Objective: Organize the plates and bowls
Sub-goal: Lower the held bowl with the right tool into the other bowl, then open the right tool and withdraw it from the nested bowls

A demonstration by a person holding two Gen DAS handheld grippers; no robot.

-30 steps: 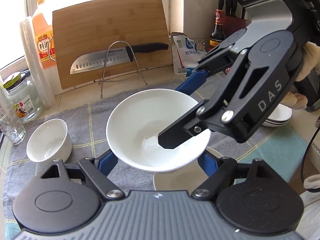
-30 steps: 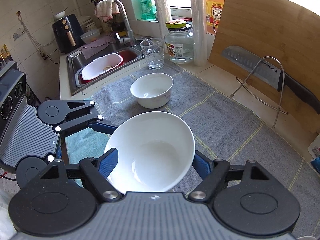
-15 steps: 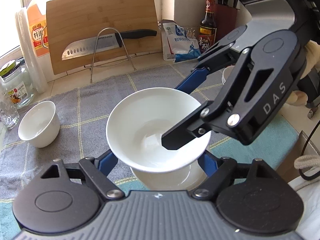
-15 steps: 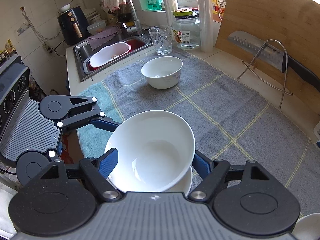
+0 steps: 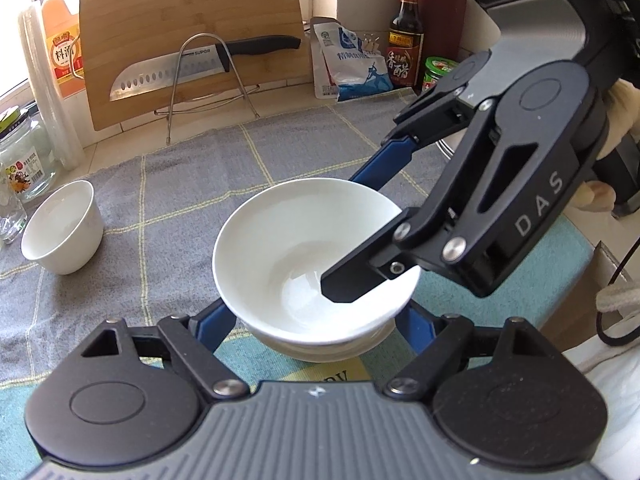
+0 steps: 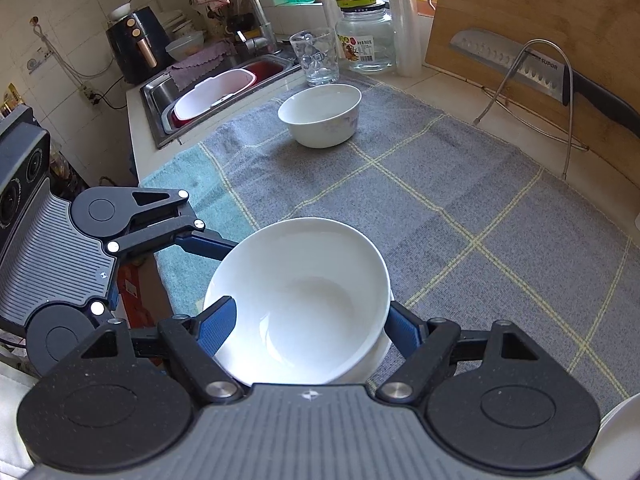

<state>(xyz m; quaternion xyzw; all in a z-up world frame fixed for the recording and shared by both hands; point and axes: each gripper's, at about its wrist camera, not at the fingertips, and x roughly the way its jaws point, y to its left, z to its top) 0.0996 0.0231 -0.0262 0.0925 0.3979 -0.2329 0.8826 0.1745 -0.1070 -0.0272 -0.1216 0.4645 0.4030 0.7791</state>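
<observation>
Both tongs, left [image 5: 316, 314] and right [image 6: 308, 326], are clamped across one wide white bowl [image 5: 308, 256], held just above a second like it near the worktop's [image 6: 460, 216] front edge. Stacking looks nearly finished, I judge; the small bowl [image 6: 320, 114] far off by the sink remains unsorted.

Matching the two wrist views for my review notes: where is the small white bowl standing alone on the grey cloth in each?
Left wrist: small bowl at the left edge, on the grey cloth.
Right wrist: small bowl upper centre, before the drinking glass.
Shared landmark: the knife against the cutting board.
</observation>
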